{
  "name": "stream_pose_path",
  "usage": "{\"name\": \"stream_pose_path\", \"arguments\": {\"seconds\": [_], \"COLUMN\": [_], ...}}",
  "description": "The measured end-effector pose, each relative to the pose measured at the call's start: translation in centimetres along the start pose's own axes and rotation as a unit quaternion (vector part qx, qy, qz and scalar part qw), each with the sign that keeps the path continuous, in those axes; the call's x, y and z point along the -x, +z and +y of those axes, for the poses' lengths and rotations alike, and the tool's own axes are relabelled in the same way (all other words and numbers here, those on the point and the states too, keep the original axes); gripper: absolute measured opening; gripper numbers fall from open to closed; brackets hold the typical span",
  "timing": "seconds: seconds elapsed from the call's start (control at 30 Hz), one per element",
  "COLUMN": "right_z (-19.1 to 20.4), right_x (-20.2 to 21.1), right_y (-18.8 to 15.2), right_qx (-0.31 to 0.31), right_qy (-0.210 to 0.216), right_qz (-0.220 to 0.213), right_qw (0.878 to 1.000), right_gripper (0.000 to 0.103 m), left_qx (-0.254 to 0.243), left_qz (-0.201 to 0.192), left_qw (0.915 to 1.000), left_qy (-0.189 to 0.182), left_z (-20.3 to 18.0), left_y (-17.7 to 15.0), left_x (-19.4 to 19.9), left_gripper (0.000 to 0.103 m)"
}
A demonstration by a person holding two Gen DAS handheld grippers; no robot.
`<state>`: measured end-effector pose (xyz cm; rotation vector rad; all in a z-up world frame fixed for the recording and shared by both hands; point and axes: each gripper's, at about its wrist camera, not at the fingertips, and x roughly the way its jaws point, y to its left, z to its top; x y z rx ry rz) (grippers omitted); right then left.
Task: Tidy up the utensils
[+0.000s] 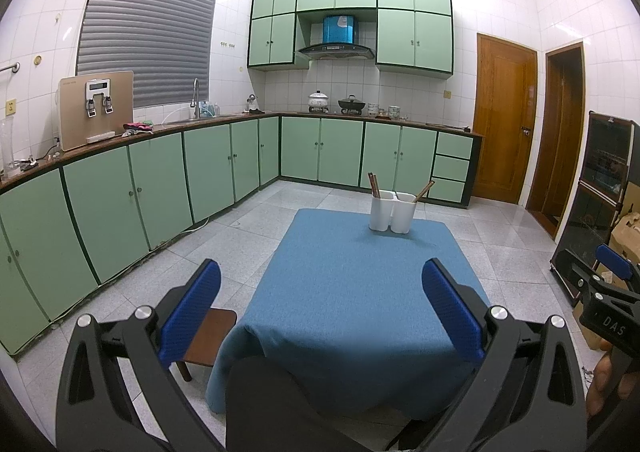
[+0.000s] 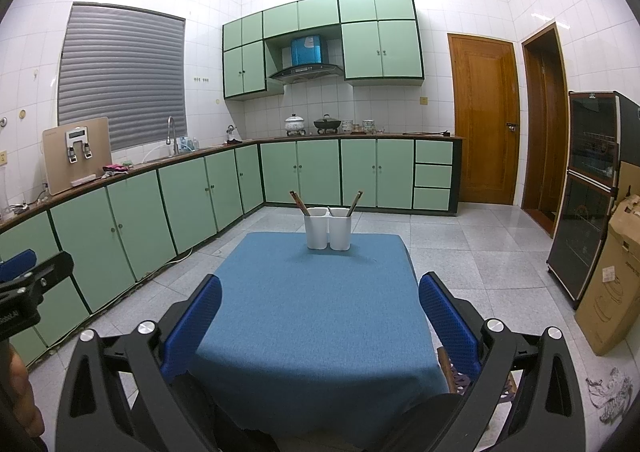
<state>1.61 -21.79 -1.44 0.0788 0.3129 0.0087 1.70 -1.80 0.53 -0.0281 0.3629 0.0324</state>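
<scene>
Left wrist view: my left gripper (image 1: 321,304) hangs spread wide and empty over the blue-clothed counter (image 1: 352,292). The white twin-cup holder (image 1: 392,212) stands at the far end, chopsticks (image 1: 374,185) leaning in it.

Right wrist view: my right gripper (image 2: 320,316) is likewise spread and empty. The chopsticks (image 2: 299,203) look light, stiff and slick; I'd pinch them mid-shaft.

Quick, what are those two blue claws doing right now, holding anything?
Left gripper: open, holding nothing, above the near end of the blue table.
Right gripper: open, holding nothing, also short of the white holders.
</scene>
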Motion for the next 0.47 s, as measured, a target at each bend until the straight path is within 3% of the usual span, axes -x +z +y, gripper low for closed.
{"name": "stream_pose_path", "arguments": {"seconds": [0.47], "right_z": [0.13], "right_x": [-0.03], "right_y": [-0.13], "right_qx": [0.000], "right_qy": [-0.001], "right_qz": [0.000], "right_qw": [1.000], "right_gripper": [0.097], "left_qx": [-0.002], "left_qz": [-0.004], "left_qw": [1.0000], "left_qy": [0.001], "left_z": [-0.39], "left_y": [-0.15], "left_x": [-0.12], "left_gripper": [0.098]}}
